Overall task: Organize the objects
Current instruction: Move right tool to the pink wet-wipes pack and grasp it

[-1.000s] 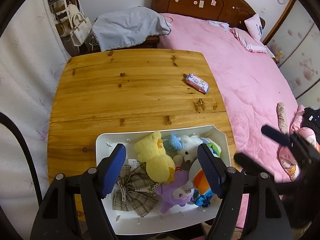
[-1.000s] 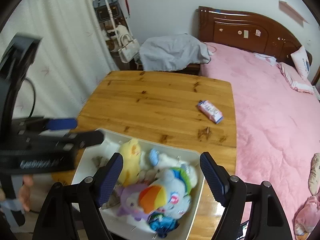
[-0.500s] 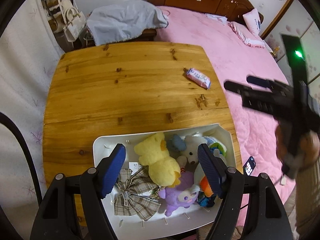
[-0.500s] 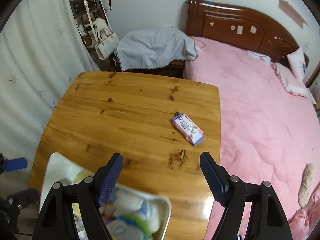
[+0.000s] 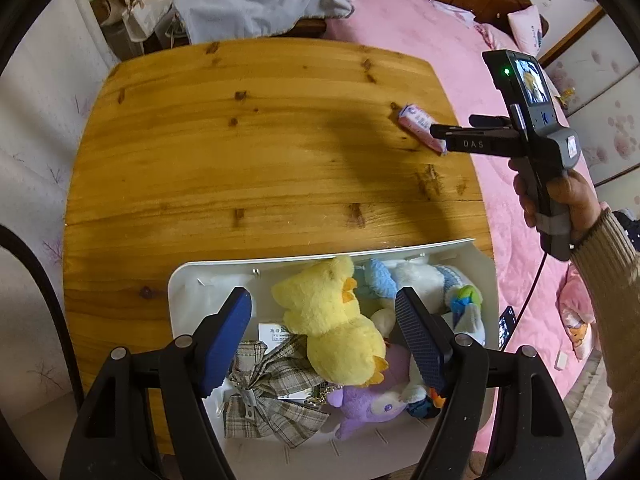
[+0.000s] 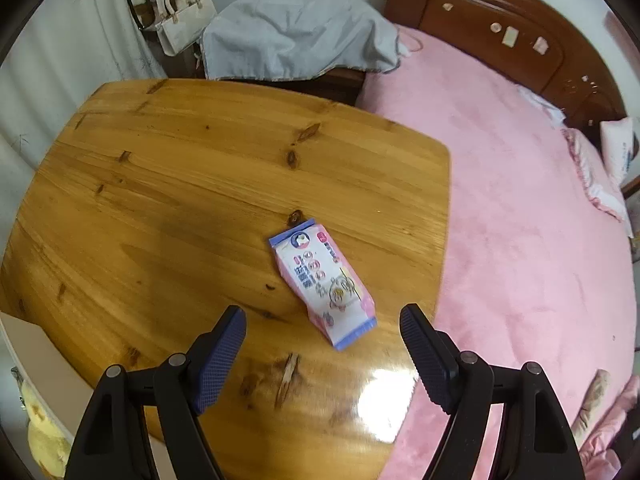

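Observation:
A pink and white tissue packet (image 6: 323,283) lies flat on the wooden table (image 6: 168,184), just ahead of my open, empty right gripper (image 6: 322,354). The packet also shows in the left wrist view (image 5: 420,126), partly hidden by my right gripper (image 5: 452,134). My left gripper (image 5: 324,338) is open and empty above a white bin (image 5: 192,280) at the table's near edge. The bin holds a yellow duck plush (image 5: 332,320), a purple plush (image 5: 368,400), a white and blue plush (image 5: 432,284) and a plaid bow (image 5: 272,396).
A pink bed (image 6: 520,220) runs along the table's right side, with a dark wooden headboard (image 6: 500,28). A grey cloth (image 6: 296,40) covers furniture behind the table. White handbags (image 6: 180,20) hang at the back left. A white curtain (image 5: 28,128) hangs left of the table.
My right gripper has moved away from the bin, across the table to the tissue packet, and come down close to it. My left gripper has stayed over the bin, a little lower.

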{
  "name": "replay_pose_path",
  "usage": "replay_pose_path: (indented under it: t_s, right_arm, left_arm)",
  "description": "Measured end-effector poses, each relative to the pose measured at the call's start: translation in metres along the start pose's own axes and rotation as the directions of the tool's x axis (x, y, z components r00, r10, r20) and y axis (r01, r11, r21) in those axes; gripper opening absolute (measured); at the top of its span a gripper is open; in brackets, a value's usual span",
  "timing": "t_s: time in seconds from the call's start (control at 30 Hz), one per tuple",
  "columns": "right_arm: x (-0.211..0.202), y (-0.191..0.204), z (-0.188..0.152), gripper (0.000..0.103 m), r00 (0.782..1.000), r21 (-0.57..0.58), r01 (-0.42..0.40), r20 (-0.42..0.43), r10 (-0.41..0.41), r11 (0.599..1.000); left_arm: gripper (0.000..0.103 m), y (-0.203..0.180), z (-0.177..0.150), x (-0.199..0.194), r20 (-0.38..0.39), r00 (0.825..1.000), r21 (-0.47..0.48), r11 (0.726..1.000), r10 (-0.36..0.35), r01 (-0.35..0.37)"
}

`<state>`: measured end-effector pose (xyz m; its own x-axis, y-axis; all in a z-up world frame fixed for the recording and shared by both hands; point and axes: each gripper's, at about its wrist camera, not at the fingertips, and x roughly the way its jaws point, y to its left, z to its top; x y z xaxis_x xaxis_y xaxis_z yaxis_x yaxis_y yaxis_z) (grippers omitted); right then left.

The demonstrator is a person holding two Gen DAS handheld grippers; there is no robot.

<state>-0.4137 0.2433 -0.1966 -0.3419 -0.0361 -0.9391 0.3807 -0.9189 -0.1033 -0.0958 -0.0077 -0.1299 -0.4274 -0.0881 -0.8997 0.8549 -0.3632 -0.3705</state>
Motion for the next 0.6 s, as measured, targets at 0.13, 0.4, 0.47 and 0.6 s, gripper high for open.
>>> replay_pose_path:
  t_s: [0.13,0.4,0.47,0.6]
  right_arm:
    - [0.023,0.001,0.004,0.080,0.999,-0.026,0.015,-0.031,-0.015,1.000]
    - [0.046,-0.004,0.007,0.079,0.998,0.012,0.009,-0.066,-0.008,1.000]
    - [0.049,-0.006,0.006,0.073,0.997,0.031,-0.017,-0.076,0.019,0.999]
    - [0.054,-0.010,0.003,0.048,0.990,0.083,-0.081,-0.107,0.090,0.993]
  left_arm:
    - [0.078,0.003,0.001,0.009,-0.022,1.000,-0.017,1.000,0.000,0.000]
    - [0.078,0.008,0.004,0.019,-0.045,0.999,-0.040,0.999,0.001,-0.003]
    - [0.078,0.009,0.004,0.020,-0.047,0.999,-0.041,0.999,0.001,-0.003]
    - [0.078,0.009,0.004,0.021,-0.049,0.999,-0.043,0.999,0.001,-0.003]
